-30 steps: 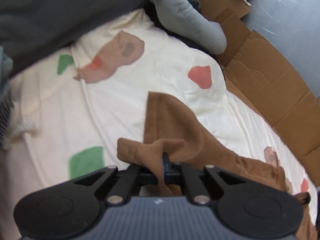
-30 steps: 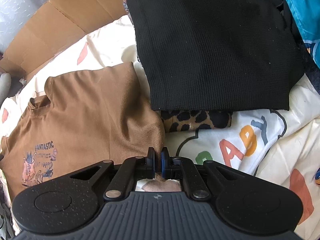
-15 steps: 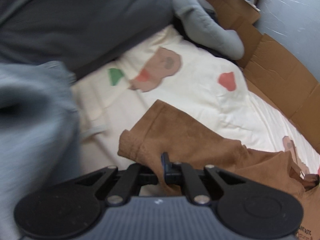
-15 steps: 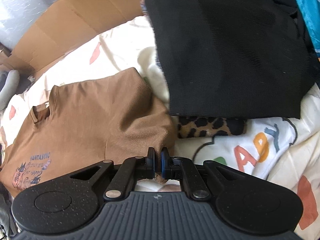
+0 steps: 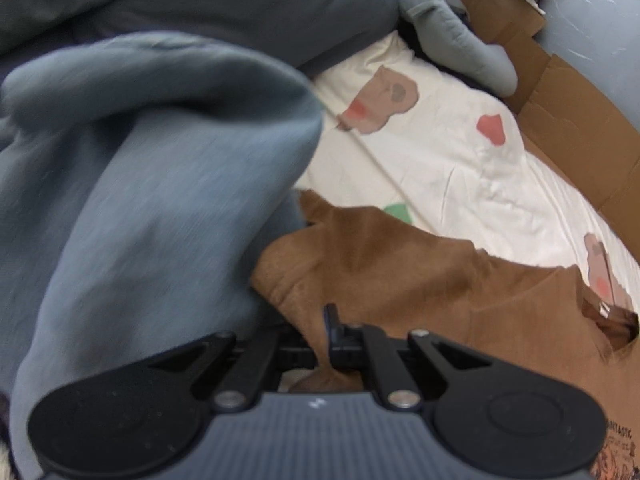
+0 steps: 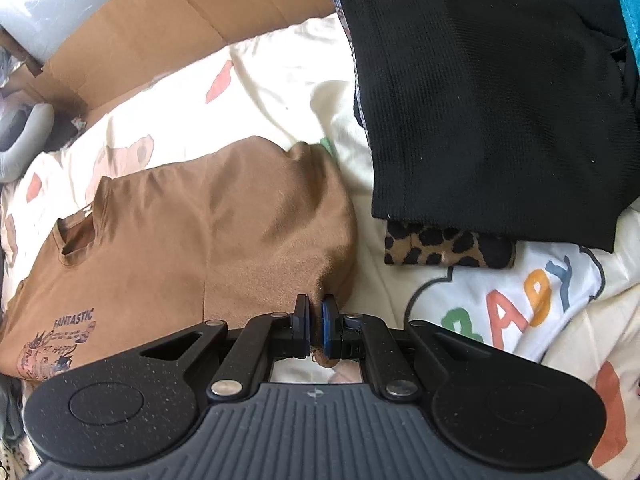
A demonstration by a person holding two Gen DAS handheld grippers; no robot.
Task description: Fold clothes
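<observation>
A brown T-shirt (image 6: 192,232) with a "FANTASTIC" print lies front-up on a cream patterned bedsheet (image 6: 280,80). My right gripper (image 6: 315,320) is shut on the shirt's right edge, a pinch of brown cloth between its blue pads. In the left wrist view the same brown T-shirt (image 5: 420,280) spreads to the right, its neck opening at the far right. My left gripper (image 5: 320,324) is shut on a bunched fold of its left side; the left finger is hidden under the cloth.
A blurred grey-blue garment (image 5: 140,200) fills the left of the left wrist view. A folded black knit (image 6: 480,100) lies on a leopard-print piece (image 6: 440,246) at right. Flattened cardboard (image 6: 180,20) and a grey plush (image 5: 452,36) border the sheet's far side.
Both grippers have pulled back, dragging the shirt toward me. The right sleeve is now tucked in. The grey-blue garment has swung into the left wrist view.
</observation>
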